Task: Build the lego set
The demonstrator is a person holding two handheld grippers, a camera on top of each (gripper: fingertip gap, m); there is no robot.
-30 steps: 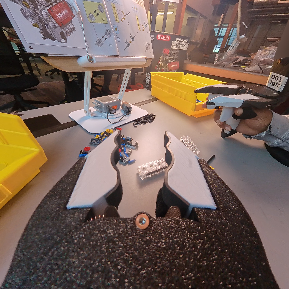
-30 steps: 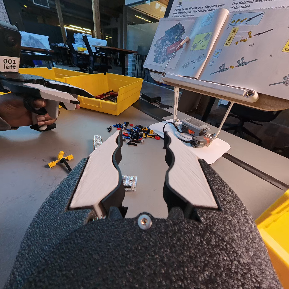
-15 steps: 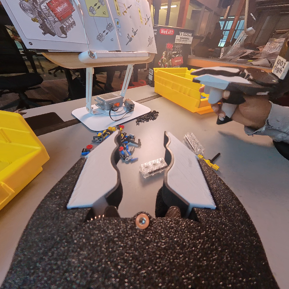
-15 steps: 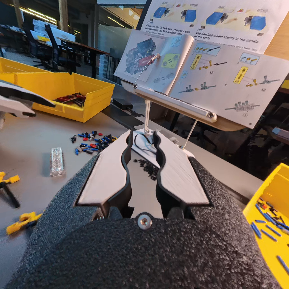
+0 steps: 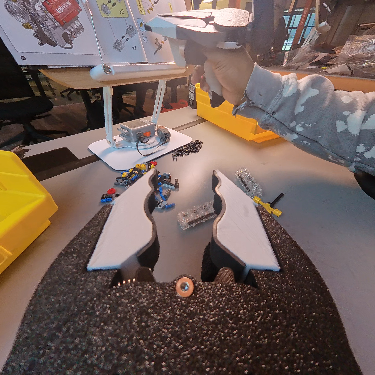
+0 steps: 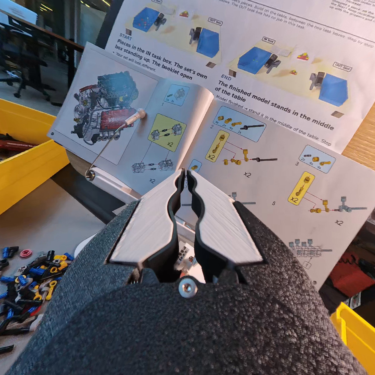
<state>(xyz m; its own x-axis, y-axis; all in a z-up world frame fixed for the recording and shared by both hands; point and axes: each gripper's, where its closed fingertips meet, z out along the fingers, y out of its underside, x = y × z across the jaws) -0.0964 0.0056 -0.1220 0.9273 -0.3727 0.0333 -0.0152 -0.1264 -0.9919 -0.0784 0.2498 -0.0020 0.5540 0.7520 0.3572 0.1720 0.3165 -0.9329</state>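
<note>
My right gripper [image 6: 185, 172] is shut, its tips up against the lower part of the open instruction booklet [image 6: 263, 182] near the fold. I cannot tell whether it pinches a page. From the left wrist view it [image 5: 147, 26] is raised in a person's hand [image 5: 225, 81] in front of the booklet [image 5: 60, 36] on its white stand [image 5: 129, 156]. My left gripper [image 5: 184, 174] is open and empty, low over the grey table. A clear brick [image 5: 195, 216] lies between its fingers. A pile of small coloured parts [image 5: 142, 178] lies by the left fingertip.
A second clear piece [image 5: 248, 181] and a yellow-and-black axle piece [image 5: 267, 205] lie to the right. Black pins [image 5: 187, 149] and a grey battery box [image 5: 136, 129] sit at the stand base. Yellow bins stand far right [image 5: 233, 119] and left [image 5: 22, 207]. A printed sheet [image 6: 274, 56] hangs behind the booklet. The left gripper's tips are roughly 30 centimeters from the right gripper's. My left gripper is the nearer one to the yellow-and-black axle piece [image 5: 267, 205]: about 15 centimeters, against 35 centimeters.
My right gripper has risen from the table, swung to the booklet and closed from open to shut. My left gripper has stayed open over the clear brick.
</note>
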